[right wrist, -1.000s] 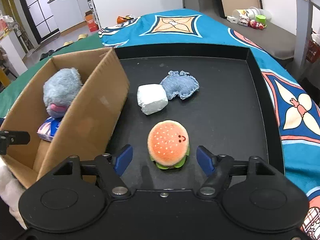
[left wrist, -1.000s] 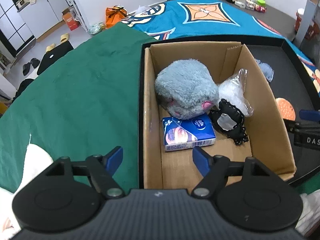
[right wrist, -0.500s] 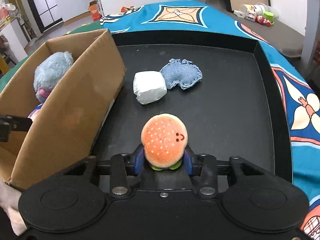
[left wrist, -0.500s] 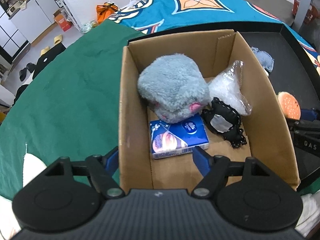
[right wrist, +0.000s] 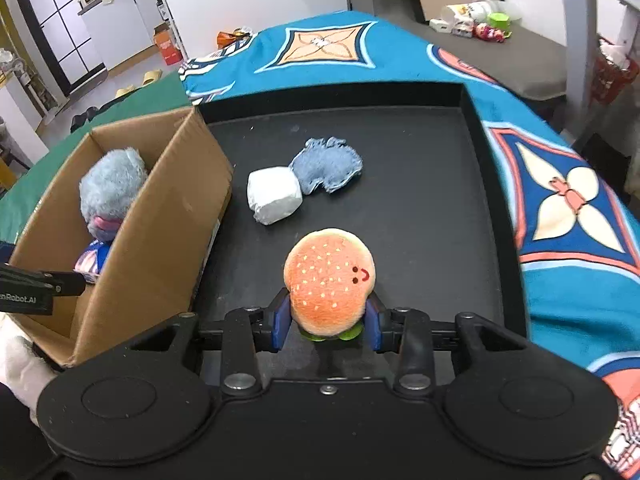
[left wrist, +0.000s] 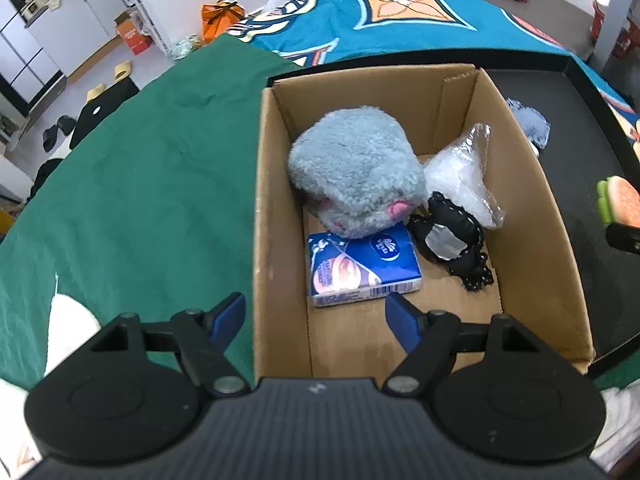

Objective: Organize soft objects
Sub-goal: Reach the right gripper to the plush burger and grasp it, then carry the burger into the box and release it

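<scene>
My right gripper (right wrist: 326, 326) is shut on a plush burger (right wrist: 329, 278) and holds it above the black tray (right wrist: 440, 216); the burger also shows at the right edge of the left wrist view (left wrist: 619, 205). A white soft block (right wrist: 273, 195) and a blue denim scrap (right wrist: 327, 165) lie on the tray. The cardboard box (left wrist: 532, 216) holds a grey plush (left wrist: 354, 172), a blue tissue pack (left wrist: 360, 266), a black pouch (left wrist: 452, 240) and a clear bag (left wrist: 464, 172). My left gripper (left wrist: 316, 320) is open and empty over the box's near left corner.
The box (right wrist: 160, 232) stands at the tray's left edge. A green cloth (left wrist: 140, 184) covers the table to the left and a blue patterned cloth (right wrist: 560, 184) lies to the right and behind. Clutter sits on the floor far back.
My right gripper closed on the plush burger and lifted it off the tray. My left gripper drifted a little over the box and stayed open.
</scene>
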### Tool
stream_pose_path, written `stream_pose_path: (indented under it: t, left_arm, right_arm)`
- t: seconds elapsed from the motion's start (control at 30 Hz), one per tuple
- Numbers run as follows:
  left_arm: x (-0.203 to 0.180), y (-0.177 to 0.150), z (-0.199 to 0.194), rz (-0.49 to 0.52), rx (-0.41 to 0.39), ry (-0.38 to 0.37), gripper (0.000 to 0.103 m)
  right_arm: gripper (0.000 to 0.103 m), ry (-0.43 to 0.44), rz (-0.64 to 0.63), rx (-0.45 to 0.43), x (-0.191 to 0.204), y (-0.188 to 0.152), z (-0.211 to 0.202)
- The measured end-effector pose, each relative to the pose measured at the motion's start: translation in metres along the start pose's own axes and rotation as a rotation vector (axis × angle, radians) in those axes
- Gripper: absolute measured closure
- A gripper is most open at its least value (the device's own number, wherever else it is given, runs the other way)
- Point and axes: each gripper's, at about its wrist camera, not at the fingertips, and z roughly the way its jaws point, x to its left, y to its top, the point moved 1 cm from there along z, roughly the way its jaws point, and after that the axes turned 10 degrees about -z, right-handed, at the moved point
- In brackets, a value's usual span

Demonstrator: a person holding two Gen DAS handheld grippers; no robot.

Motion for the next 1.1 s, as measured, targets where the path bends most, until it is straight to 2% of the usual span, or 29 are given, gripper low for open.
stream_pose_path:
  t: [0.37, 0.53, 0.6, 0.8, 0.9, 1.1]
  left_arm:
    - [0.019, -0.004, -0.015, -0.054, -0.027, -0.061, 0.028]
    - [0.025, -0.008, -0.023, -0.058, -0.062, -0.095, 0.033]
    - [0.027, -0.011, -0.024, -0.052, -0.069, -0.106, 0.038]
    - [0.036, -0.023, -0.019, -0.062, -0.080, -0.147, 0.068]
    - [0.040, -0.023, -0.019, -0.078, -0.087, -0.162, 0.077]
    - [0.043, -0.025, -0.017, -0.093, -0.101, -0.168, 0.087]
  right_arm:
    - [0.066, -0.005, -0.008, -0.075, 0.015, 0.019, -0.041]
    - [0.066, 0.001, -0.034, -0.116, 0.030, 0.030, -0.054]
    - [0.066, -0.002, -0.046, -0.126, 0.036, 0.033, -0.057]
    - [0.066, 0.006, -0.095, -0.161, 0.060, 0.040, -0.067]
    - [0.066, 0.006, -0.126, -0.173, 0.073, 0.041, -0.068]
    - [0.066, 0.029, -0.141, -0.162, 0.092, 0.044, -0.065]
